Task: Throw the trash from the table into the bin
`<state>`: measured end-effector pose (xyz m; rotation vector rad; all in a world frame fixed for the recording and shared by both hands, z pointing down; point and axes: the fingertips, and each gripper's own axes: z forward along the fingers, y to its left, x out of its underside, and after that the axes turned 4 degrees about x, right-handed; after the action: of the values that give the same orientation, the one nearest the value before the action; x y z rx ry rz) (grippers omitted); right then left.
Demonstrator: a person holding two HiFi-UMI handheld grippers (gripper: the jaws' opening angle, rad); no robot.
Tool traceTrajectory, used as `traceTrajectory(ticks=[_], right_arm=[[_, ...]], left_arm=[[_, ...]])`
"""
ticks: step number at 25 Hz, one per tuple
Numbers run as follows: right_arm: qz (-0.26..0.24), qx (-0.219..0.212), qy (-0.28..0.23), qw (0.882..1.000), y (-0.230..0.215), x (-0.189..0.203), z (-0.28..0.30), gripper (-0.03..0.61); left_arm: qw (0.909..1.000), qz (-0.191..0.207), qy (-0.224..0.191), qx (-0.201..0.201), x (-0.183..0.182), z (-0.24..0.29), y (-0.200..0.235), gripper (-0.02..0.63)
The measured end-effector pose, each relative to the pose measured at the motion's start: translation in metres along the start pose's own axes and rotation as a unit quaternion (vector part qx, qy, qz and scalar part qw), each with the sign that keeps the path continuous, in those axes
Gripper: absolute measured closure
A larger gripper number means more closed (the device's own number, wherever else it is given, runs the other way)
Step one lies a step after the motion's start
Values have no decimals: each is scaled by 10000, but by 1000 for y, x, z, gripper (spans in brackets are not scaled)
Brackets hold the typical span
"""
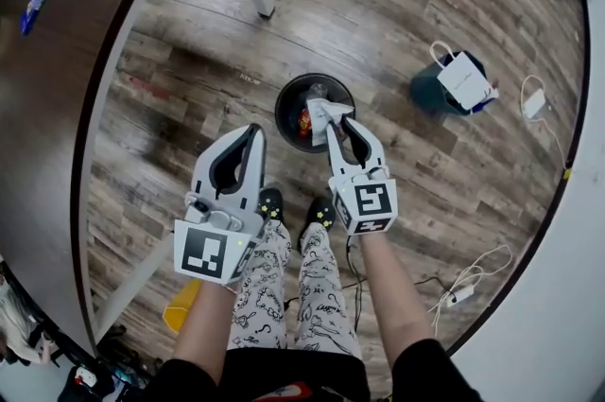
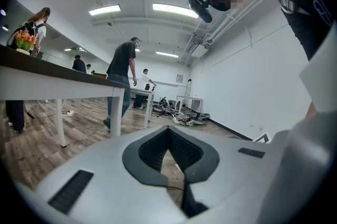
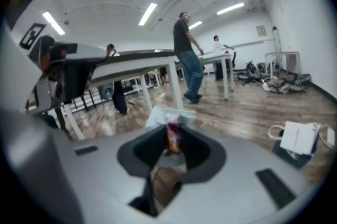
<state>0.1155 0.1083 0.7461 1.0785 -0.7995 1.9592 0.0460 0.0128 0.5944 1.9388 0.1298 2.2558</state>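
Our left gripper (image 1: 254,132) hung beside the dark, smooth-topped counter (image 1: 57,88), its grey jaws closed tip to tip on nothing. We judged it idle because one small piece needed only one hand. Just right of it, the round black bin (image 1: 282,107) stood on the wood-plank floor (image 1: 378,12). Our right gripper (image 1: 336,120) pinched a crumpled wrapper (image 1: 319,113), thin white film with a red-orange print, at its very tips. It held the wrapper directly over the bin's mouth, presumably so it would drop straight in on release. Farther right, a stiff white paper bag (image 1: 463,80) sat on the floor, well apart.
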Motion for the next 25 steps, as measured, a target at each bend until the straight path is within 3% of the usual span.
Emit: traceTrajectory(ticks=[7,13,25], right_arm=[[48,-327,145,9993,9,9,12,503],[161,-341,202,9991,10,12,19,503],[332,-107,-493,9982,3,-48,-17,503]], left_arm=[[10000,-61,29,-39,-1,4,6,607],[9999,-76,46,-90,0,6,12,607],[9999,-19,-110,-79,-24,-1,5,607]])
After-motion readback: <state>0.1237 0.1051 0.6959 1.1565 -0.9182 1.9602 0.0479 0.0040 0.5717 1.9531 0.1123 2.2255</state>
